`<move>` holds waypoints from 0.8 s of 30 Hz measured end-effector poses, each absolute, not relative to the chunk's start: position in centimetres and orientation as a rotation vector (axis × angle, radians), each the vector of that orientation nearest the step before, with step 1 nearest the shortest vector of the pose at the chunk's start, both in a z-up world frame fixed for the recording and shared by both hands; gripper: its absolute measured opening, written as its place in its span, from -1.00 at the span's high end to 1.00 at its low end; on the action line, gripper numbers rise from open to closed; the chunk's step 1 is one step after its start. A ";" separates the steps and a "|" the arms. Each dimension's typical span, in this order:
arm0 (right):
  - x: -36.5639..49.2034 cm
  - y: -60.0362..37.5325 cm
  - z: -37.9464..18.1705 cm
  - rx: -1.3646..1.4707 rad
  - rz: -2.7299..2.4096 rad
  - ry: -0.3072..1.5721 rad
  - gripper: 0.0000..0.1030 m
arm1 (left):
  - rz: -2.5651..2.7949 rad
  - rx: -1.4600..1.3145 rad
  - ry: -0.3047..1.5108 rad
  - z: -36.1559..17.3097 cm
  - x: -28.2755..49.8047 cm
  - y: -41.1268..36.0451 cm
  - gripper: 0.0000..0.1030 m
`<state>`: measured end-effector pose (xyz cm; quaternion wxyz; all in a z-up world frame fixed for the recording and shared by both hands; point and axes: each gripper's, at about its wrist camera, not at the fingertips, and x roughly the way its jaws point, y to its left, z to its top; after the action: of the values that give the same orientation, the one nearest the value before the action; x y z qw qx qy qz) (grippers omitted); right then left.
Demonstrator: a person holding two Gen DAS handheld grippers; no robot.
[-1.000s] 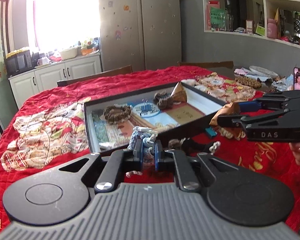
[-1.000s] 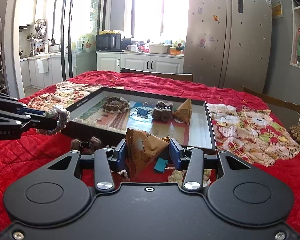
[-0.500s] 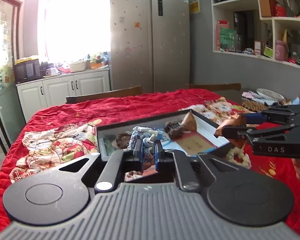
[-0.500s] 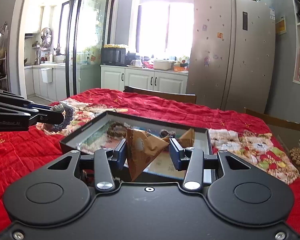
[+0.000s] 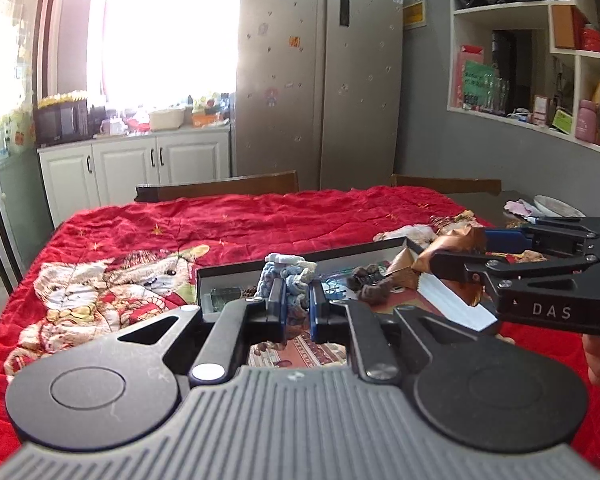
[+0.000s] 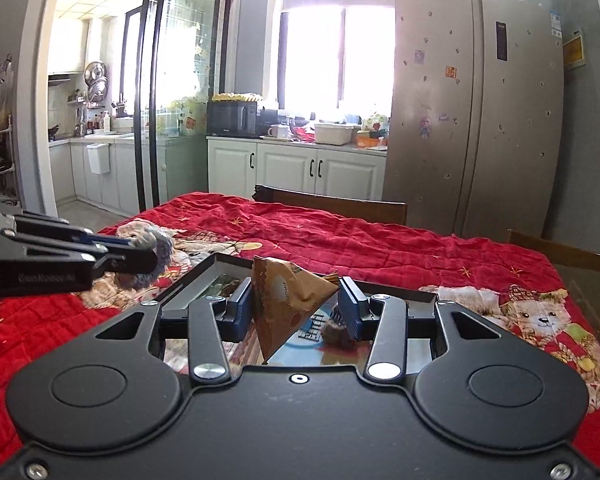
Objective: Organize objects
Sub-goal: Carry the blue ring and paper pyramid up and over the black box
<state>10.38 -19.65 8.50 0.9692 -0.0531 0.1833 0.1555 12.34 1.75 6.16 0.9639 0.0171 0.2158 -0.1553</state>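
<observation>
Brown pyramid packet [image 6: 288, 300], crinkled foil

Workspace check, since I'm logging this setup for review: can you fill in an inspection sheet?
Surface: table under a red quilt.
Job's things: shallow black tray holding small items; blue-white knitted piece; brown pyramid packet.
Clutter: plate and cloth at the table's far right.
Grippers: left gripper shut on the knitted piece; right gripper shut on the packet.
Cables: nothing seen.
Surroundings: fridge, white cabinets, microwave, wall shelves.
</observation>
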 end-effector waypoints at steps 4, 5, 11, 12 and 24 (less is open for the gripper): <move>12.9 -19.2 8.1 -0.084 0.312 0.395 0.17 | -0.300 0.015 0.471 5.1 14.5 1.3 0.75; 13.5 -19.0 7.9 -0.080 0.311 0.400 0.17 | -0.292 0.014 0.476 4.9 15.1 1.2 0.75; 17.1 -17.8 6.3 -0.050 0.303 0.432 0.17 | -0.254 0.014 0.501 3.4 17.6 0.6 0.75; 17.7 -17.7 5.9 -0.045 0.301 0.441 0.17 | -0.249 0.015 0.505 3.1 17.9 0.5 0.75; 21.0 -16.9 1.0 -0.048 0.277 0.514 0.17 | -0.228 0.049 0.559 0.0 19.8 -0.2 0.74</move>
<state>20.98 -16.92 1.00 0.9574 -0.0238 0.2533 0.1366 19.76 -0.20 0.04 0.9545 0.0240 0.2750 -0.1124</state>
